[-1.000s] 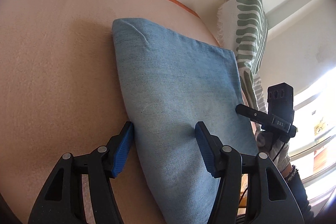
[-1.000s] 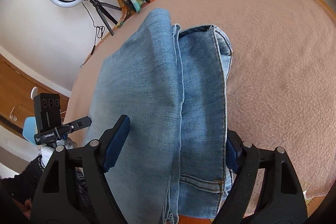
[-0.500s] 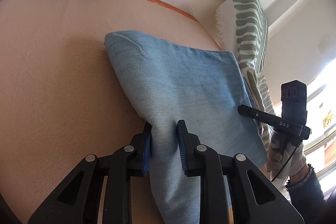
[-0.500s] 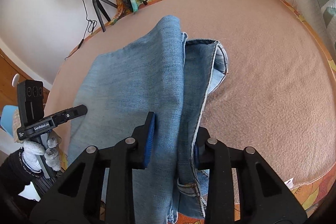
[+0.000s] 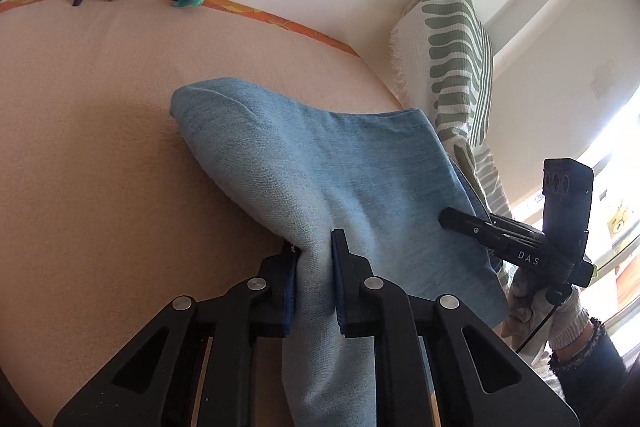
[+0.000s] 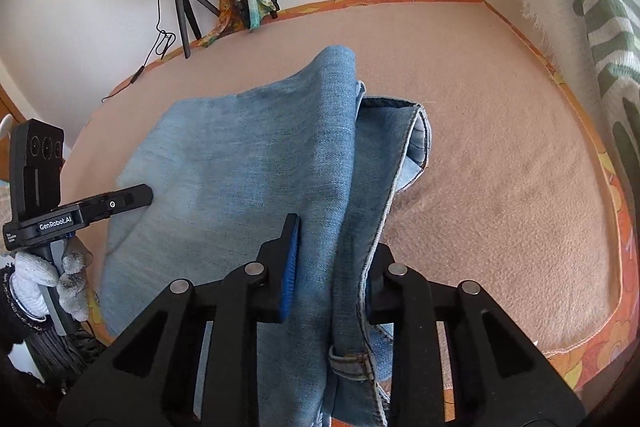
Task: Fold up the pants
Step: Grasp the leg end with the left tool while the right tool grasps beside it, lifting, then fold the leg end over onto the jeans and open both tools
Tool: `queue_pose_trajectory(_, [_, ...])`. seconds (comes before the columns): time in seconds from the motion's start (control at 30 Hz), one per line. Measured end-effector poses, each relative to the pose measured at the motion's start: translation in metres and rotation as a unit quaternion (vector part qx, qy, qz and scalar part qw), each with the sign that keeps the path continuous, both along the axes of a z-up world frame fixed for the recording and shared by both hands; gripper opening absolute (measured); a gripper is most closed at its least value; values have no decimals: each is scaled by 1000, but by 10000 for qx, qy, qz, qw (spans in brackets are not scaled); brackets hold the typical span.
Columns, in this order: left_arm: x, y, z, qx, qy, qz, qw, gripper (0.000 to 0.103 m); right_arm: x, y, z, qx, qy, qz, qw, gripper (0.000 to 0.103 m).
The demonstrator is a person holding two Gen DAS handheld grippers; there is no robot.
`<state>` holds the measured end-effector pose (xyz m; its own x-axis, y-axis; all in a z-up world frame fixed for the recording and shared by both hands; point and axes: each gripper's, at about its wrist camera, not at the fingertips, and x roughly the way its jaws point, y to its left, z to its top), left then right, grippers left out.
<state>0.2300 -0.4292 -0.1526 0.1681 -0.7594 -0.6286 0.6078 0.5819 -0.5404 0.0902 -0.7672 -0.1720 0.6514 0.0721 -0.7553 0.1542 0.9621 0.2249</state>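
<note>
Both claws are closed tight on the jeans (image 5: 320, 179): the left claw (image 5: 314, 267) pinches a ridge of plain denim at the near edge, and the right claw (image 6: 332, 259) clamps the stacked layers at the waistband end, belt loop just below its pads. The jeans run ahead of each claw, already doubled into a short stack, near edge raised off the bed (image 6: 500, 187) and far end resting on it. I judge the fold well along, with one last fold-over and laying flat left.
</note>
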Motion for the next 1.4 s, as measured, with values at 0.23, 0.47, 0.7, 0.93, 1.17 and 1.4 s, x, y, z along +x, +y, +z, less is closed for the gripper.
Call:
queue_pose_trajectory(0.23, [5,-15,43,-152,-457,-243,9985,12,4,25,53,-696,-299,169,9970,24])
queue_pose_trajectory(0.47, [40,-46,76,-193,-918,-353,9950,12,38,10,92,-1060,-605,10,9925,24])
queue_pose_trajectory(0.7, [91,-87,84,-250,-1133,-311,9928,12,91,-27,107,-1270,-772,-213,9887,24])
queue_pose_trajectory(0.93, [152,-135,75,-260,-1219,-190,9920,12,163,-68,101,-1419,-764,-380,9862,24])
queue_pose_trajectory(1.17, [202,-172,57,-87,-1323,-156,9911,12,230,-106,79,-1550,-737,-485,9840,24])
queue_pose_trajectory(1.4, [234,-188,25,377,-1302,-84,9907,12,277,-128,40,-1488,-555,-495,9861,24])
